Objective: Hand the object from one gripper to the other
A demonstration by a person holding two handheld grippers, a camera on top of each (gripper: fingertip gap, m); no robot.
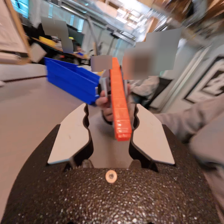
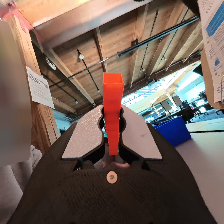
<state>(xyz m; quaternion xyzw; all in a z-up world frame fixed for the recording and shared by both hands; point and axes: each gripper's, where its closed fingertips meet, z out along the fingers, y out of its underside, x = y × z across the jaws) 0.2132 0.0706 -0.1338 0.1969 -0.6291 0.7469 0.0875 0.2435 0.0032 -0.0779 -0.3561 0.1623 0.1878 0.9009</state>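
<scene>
Orange bar (image 2: 112, 114) sits clamped in the right tool (image 2: 112, 109); left tool (image 1: 110, 109) gapes wide around its end.

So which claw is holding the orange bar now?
The right claw: its fingers clamp the orange bar. The left claw stands open around the bar's other end.

The left wrist view looked level across the grey table (image 1: 30, 115), close behind the long orange ridged plastic bar (image 1: 119, 103). The right wrist view tilted ceilingward, close beneath that bar (image 2: 112, 109). Both shared the bar.
</scene>
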